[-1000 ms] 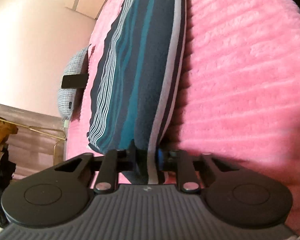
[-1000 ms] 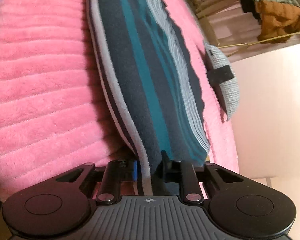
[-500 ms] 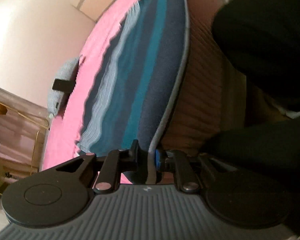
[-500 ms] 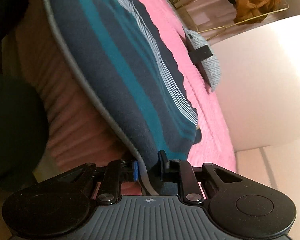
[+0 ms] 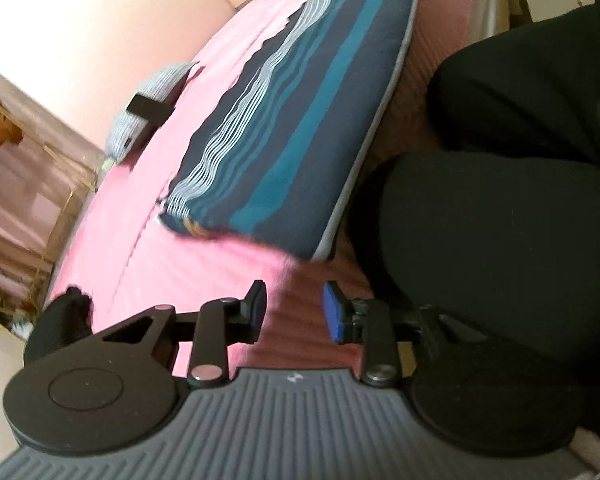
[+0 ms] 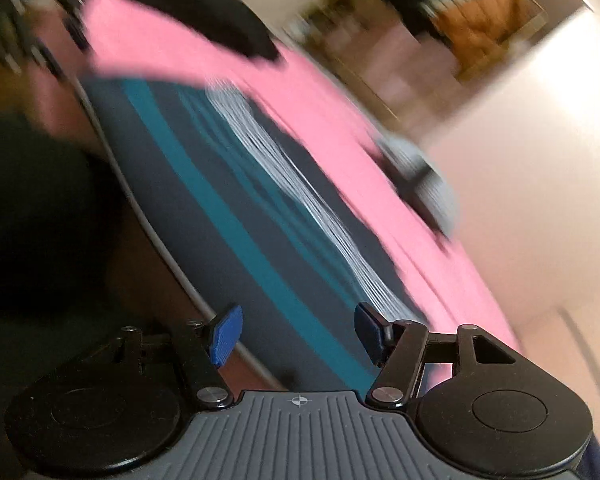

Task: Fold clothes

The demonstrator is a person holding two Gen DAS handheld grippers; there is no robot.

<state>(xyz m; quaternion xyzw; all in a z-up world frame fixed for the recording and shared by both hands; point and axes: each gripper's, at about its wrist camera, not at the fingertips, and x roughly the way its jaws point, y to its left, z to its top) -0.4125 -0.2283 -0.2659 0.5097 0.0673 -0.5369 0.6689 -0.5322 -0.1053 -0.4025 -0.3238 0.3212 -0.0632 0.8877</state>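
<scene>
A: Where's the striped garment [image 5: 300, 120]?
B: Flat on the pink blanket [image 5: 172, 248], beyond the left gripper [image 5: 294, 312], whose jaws are opening, empty.
A: The right gripper [image 6: 298, 334]?
B: Opening too; cloth under, unpinched.

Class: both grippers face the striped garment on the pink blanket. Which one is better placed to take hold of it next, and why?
Probably the right gripper: its opening jaws straddle the striped garment. The left gripper, also opening, has only pink blanket between its jaws.

Folded navy-teal striped garment [image 5: 300, 128] lies flat on pink blanket [image 5: 160, 248].
</scene>
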